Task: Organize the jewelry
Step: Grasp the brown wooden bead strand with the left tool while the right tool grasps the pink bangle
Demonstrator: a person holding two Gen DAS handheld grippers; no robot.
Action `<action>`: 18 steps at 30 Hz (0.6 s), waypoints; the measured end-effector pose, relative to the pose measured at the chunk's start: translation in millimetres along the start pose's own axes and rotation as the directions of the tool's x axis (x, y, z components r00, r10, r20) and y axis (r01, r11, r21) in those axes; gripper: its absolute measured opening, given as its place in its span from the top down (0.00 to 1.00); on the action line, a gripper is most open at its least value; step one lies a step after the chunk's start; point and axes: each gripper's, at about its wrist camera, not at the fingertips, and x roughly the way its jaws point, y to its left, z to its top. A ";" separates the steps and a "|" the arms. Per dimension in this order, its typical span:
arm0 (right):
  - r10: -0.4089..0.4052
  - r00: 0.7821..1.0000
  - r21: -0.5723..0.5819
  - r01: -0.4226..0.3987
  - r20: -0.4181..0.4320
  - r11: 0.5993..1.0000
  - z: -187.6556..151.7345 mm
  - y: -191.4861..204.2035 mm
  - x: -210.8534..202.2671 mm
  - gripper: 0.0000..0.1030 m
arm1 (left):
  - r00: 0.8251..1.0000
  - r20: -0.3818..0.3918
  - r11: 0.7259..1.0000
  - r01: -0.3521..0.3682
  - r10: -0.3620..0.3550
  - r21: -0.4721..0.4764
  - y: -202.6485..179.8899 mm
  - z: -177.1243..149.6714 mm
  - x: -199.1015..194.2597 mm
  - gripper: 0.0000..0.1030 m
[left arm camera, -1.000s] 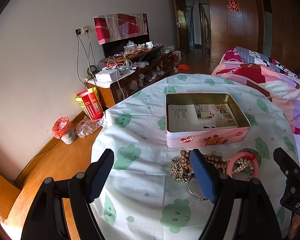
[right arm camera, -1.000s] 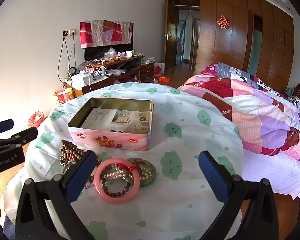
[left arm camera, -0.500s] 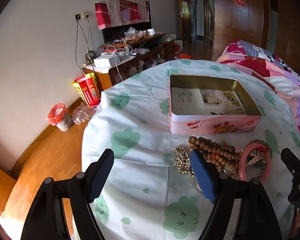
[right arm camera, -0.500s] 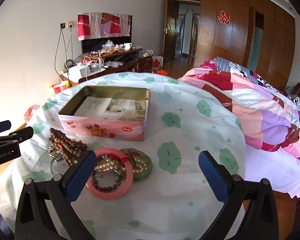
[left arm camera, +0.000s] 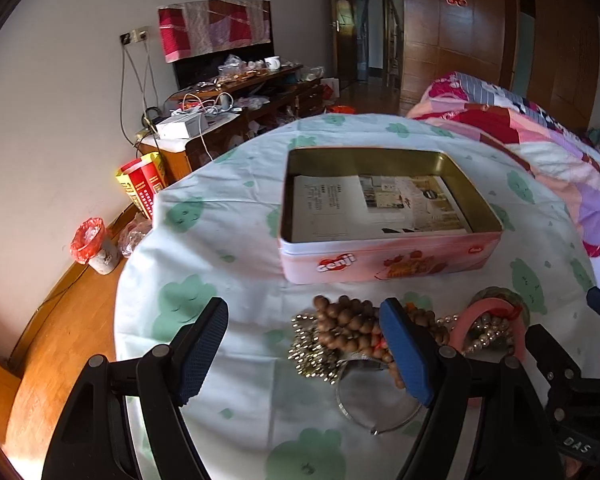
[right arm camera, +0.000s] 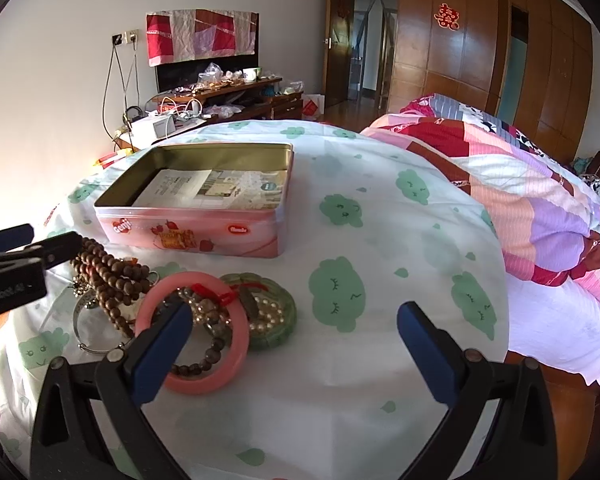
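Note:
A heap of jewelry lies on the table in front of an open pink tin [left arm camera: 388, 258] [right arm camera: 192, 232] with papers inside. It holds brown wooden beads [left arm camera: 348, 326] [right arm camera: 112, 276], a silver chain [left arm camera: 310, 354], a silver bangle [left arm camera: 376, 404] [right arm camera: 86, 330], a pink bangle [right arm camera: 212, 376] [left arm camera: 496, 306], pearls [right arm camera: 268, 314] and a green disc [right arm camera: 282, 330]. My left gripper [left arm camera: 304, 354] is open just above the beads and chain. My right gripper [right arm camera: 292, 354] is open, its left finger over the pink bangle.
The round table [right arm camera: 380, 240] has a white cloth with green clouds. A bed with a patchwork quilt [right arm camera: 540, 208] lies to the right. A cluttered TV stand [left arm camera: 236, 104], a red bin [left arm camera: 90, 246] and a yellow-red box [left arm camera: 142, 188] stand left.
Both grippers have moved forward and down toward the jewelry heap. The left one now reaches the beads, the right one the pink bangle. Both stay open.

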 end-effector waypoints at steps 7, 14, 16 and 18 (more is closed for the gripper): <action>-0.006 1.000 -0.004 0.006 -0.008 1.000 -0.5 -1.7 8.2 0.00 | 0.991 -0.013 0.991 0.132 -0.131 0.020 -10.1 -5.1 7.9 0.76; 0.026 1.000 -0.024 -0.026 -0.004 0.999 -2.6 -1.1 12.3 0.11 | 0.980 0.026 0.980 0.196 -0.197 0.026 -6.5 -4.2 -8.6 0.93; 0.038 0.999 -0.036 -0.038 -0.006 0.999 -3.2 0.8 13.0 0.21 | 0.978 0.040 0.979 0.205 -0.205 0.020 -1.5 -3.0 -14.5 0.93; 0.060 0.998 -0.049 -0.060 -0.014 0.997 -4.1 3.9 14.7 0.30 | 0.977 0.064 0.979 0.205 -0.205 0.010 6.4 -2.2 -23.6 0.93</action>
